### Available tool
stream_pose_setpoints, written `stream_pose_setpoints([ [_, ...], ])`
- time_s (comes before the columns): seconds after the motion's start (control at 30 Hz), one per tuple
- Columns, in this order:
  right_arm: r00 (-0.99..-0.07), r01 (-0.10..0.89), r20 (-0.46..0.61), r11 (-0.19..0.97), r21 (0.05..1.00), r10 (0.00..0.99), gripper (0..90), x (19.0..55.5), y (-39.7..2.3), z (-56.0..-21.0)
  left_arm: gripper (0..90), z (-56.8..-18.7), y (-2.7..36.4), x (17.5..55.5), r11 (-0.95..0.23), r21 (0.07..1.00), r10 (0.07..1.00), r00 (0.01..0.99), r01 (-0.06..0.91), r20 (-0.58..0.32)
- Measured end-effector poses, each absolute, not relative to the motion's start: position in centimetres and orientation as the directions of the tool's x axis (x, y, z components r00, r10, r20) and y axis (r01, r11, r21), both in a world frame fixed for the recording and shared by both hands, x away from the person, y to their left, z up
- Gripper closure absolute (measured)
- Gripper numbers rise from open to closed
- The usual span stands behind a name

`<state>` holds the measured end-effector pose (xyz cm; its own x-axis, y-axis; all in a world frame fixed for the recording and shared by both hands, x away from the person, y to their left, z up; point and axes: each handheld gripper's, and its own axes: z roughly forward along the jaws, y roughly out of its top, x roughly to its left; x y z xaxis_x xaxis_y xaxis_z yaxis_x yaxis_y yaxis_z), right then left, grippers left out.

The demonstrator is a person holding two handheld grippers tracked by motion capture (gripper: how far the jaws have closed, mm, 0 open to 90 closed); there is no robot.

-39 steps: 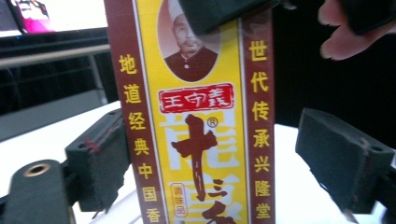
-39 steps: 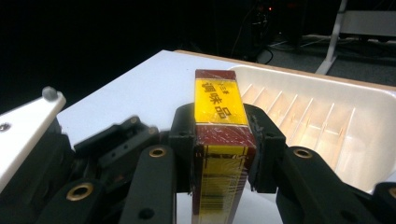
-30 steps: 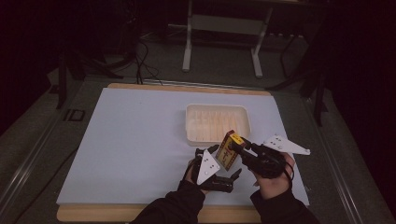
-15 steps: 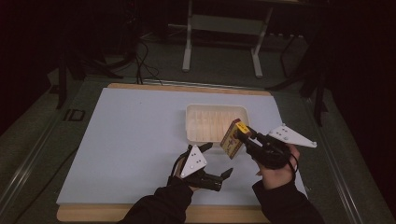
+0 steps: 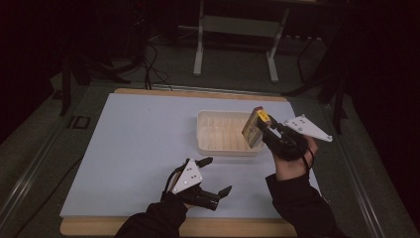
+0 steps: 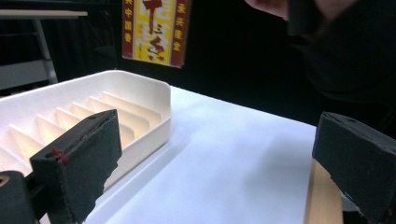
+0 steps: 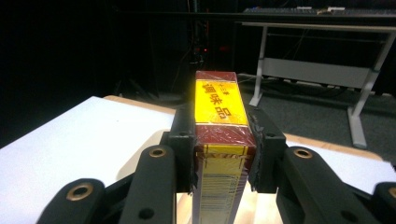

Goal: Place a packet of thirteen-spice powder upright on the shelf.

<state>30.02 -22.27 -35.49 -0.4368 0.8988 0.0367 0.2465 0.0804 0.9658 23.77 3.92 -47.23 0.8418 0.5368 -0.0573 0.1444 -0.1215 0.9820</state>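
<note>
The flat red-and-yellow printed carton [image 5: 254, 128] is clamped by its narrow sides in the right gripper [image 5: 265, 125], held in the air over the right end of the cream ribbed plastic tray [image 5: 218, 146]. A second ago it hung nearer, beside the left gripper [image 5: 214, 174], short of the tray; it has since travelled up and farther, so placement into the tray looks imminent. The left gripper's jaws stand spread and empty near the front of the white board [image 5: 129, 144]. The tray appears empty, though its right end is partly hidden.

Box [image 6: 153, 29] top beyond frame edge
</note>
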Motion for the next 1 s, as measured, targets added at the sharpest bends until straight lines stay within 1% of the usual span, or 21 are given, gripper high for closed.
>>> stream_pose_setpoints([
  [0.2, -0.398, 0.252, 0.012, 0.097, 0.963, 0.917, 67.5, 31.7, -21.5, -35.3, 2.2, -47.7, 5.1, 23.1, -0.137, 0.98, 0.547, 0.836, 0.147, -0.049],
  [0.33, -0.338, 0.234, -0.031, 0.116, 0.965, 0.941, 67.5, 32.4, -20.9, -35.3, 2.3, -48.0, 5.6, 22.7, -0.123, 0.979, 0.556, 0.829, 0.159, -0.065],
  [0.57, -0.267, 0.219, -0.047, 0.108, 0.97, 0.963, 67.6, 33.7, -20.2, -35.5, 2.2, -48.3, 6.4, 22.0, -0.134, 0.976, 0.562, 0.824, 0.17, -0.066],
  [0.77, -0.241, 0.213, -0.044, 0.097, 0.972, 0.969, 67.6, 34.4, -19.7, -35.8, 2.2, -48.7, 7.1, 21.8, -0.126, 0.976, 0.577, 0.813, 0.179, -0.074],
  [1.0, -0.214, 0.214, -0.056, 0.103, 0.972, 0.975, 67.6, 35.3, -19.4, -36.9, 2.2, -48.8, 7.1, 21.8, -0.12, 0.979, 0.581, 0.812, 0.164, -0.065],
])
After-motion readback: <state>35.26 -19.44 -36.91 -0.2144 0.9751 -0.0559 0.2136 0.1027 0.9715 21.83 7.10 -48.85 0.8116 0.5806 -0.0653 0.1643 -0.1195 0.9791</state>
